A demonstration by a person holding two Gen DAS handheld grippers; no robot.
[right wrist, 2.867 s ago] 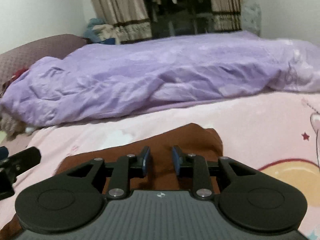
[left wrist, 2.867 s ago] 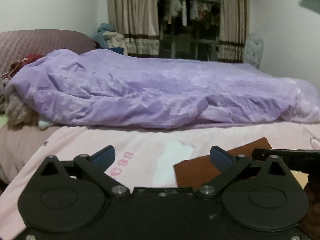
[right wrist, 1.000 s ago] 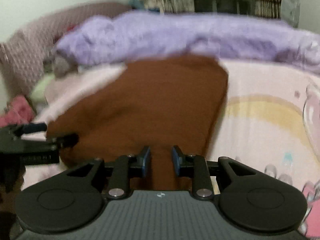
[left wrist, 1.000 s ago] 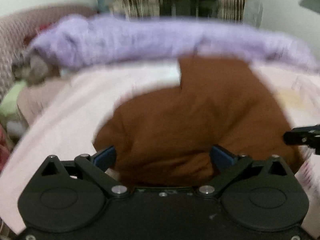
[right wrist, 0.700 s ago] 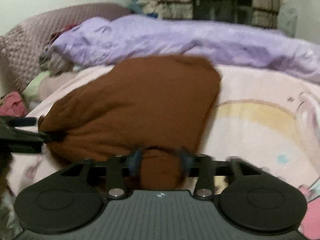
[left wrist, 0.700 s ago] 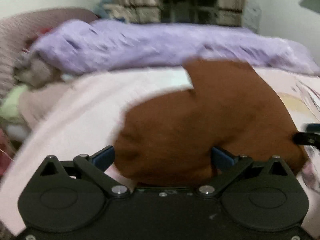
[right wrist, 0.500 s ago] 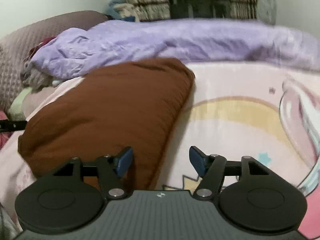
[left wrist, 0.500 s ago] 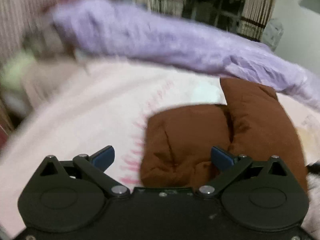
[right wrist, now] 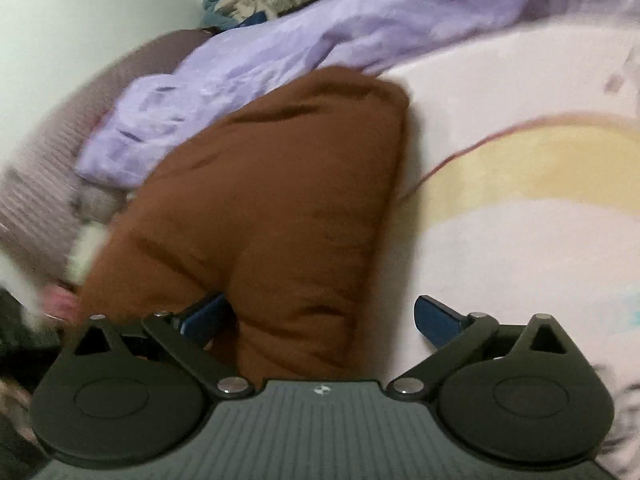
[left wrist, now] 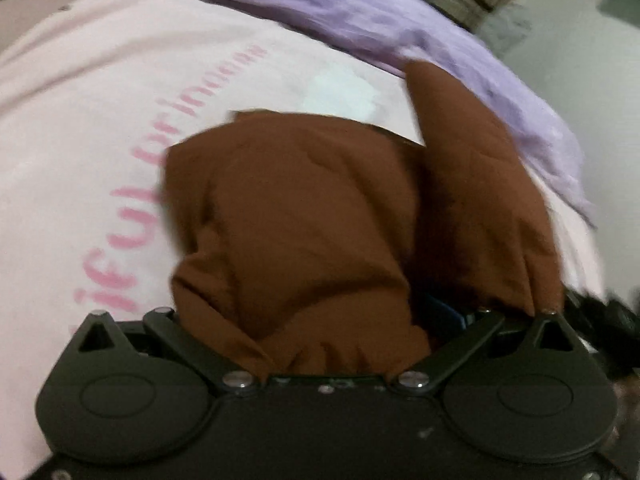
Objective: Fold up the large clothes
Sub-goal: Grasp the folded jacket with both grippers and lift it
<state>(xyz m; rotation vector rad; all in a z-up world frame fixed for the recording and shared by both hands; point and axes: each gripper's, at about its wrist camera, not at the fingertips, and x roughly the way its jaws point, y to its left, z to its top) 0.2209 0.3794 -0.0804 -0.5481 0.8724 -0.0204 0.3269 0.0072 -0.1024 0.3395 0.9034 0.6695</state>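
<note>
Brown garment (right wrist: 280, 200) on pink sheet (left wrist: 80, 120) w/ purple duvet (right wrist: 360, 20) just behind

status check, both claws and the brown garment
Right claw open, jaws just spread, brown garment loose between them. Left claw wide, garment bunched between, grip unclear. Purple quilt behind, not blocking.

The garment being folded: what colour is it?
Plain rust brown garment, clearest in the right wrist view.

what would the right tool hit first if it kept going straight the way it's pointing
Most likely the brown garment: it lies bunched between the wide-open fingers of the right tool, which have just been opening, and fills the line ahead. Beyond it lies the purple quilt, though blur leaves depth unclear.
</note>
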